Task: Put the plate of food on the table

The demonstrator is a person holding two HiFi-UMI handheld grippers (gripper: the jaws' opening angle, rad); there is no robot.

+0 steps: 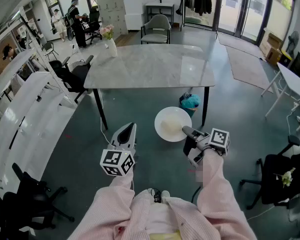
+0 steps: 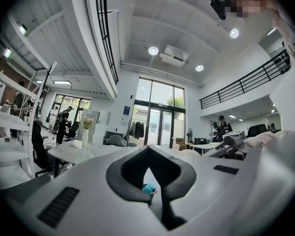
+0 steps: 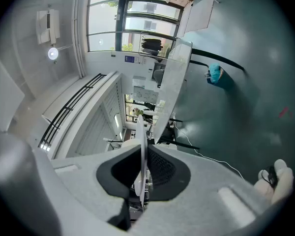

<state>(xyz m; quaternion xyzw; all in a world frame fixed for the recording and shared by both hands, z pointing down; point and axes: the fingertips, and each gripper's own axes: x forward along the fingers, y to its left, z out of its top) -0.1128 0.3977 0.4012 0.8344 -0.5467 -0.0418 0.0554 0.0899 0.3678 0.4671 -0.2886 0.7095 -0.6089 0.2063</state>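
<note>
A round white plate (image 1: 172, 124) with pale food on it hangs above the floor, in front of the grey marble table (image 1: 150, 66). My right gripper (image 1: 186, 132) is shut on the plate's right rim. In the right gripper view the rim (image 3: 141, 146) shows edge-on as a thin white line pinched between the dark pads. My left gripper (image 1: 126, 133) hovers to the left of the plate, apart from it. Its jaws are shut with nothing between them in the left gripper view (image 2: 150, 173).
A vase of flowers (image 1: 110, 43) stands on the table's far left corner. A teal bin (image 1: 190, 102) sits under the near right table leg (image 1: 206, 105). Black office chairs (image 1: 72, 74) and white desks (image 1: 25, 99) line the left; another chair (image 1: 277, 179) is at right.
</note>
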